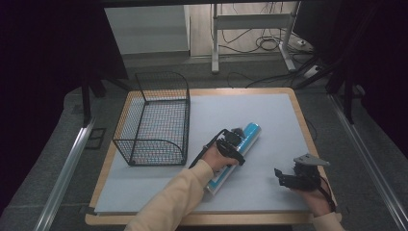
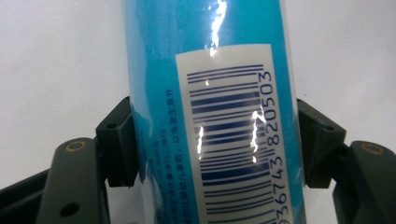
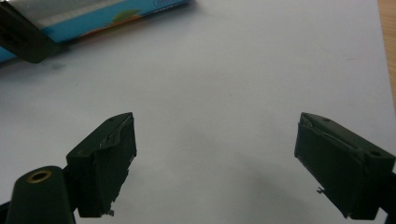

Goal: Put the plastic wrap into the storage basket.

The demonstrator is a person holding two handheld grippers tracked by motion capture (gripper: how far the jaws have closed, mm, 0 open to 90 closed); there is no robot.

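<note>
we clamp the blue tube on the mat, ready to lift it toward the basket

nearest us, our right gripper (image 1: 288, 179) rests just right of the tube's near end, jaws spread wide with nothing between them. our left gripper (image 1: 230, 146) sits over the middle of the blue tube (image 1: 240, 144), which lies slanted on the grey mat (image 1: 269, 115); in the left gripper view the black pads (image 2: 122, 144) press both sides of the tube at its barcode label, so the jaws are narrow and holding it. beyond the tube and to its left stands the wire basket (image 1: 159, 120), apart from it. to do this well, we judge we should keep the grip centred so the long tube stays level, lift straight, and clear the basket's rim before lowering.
</note>
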